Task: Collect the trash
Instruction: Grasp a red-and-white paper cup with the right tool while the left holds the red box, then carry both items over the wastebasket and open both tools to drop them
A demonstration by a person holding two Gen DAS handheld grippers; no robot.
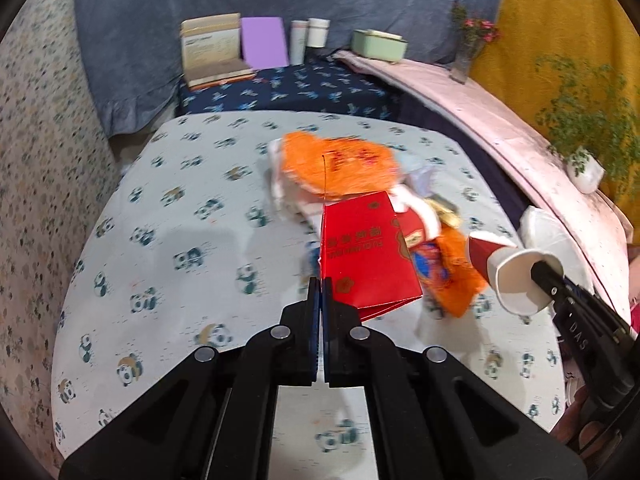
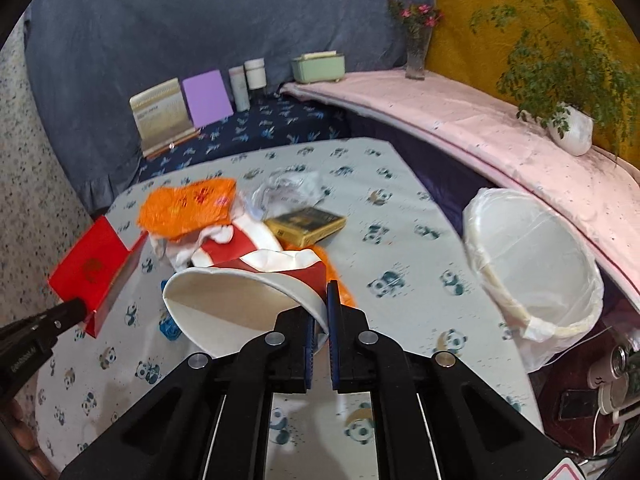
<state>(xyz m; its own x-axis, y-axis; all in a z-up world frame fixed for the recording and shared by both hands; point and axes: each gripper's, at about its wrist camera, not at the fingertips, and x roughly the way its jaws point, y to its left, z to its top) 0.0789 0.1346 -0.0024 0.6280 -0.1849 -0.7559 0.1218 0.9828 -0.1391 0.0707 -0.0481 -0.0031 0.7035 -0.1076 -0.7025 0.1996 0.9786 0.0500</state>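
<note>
Left gripper [image 1: 321,286] clenched on the edge of a glossy red cardboard box [image 1: 366,252], gold print partly reading "FU GUI", box jutting ahead of the fingers. Right gripper [image 2: 324,316] pinches the thin wall of a white paper cup [image 2: 236,312], red outside, mouth left of the fingers; liner-wrapped round bin [image 2: 532,264] to their right.

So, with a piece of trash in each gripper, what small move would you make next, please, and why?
Probably carry the right gripper toward the lined bin at the table's right edge. It is already clamped on the paper cup's rim, and the bin stands open and close on that side. The left gripper, shut on the red box, can follow.
</note>
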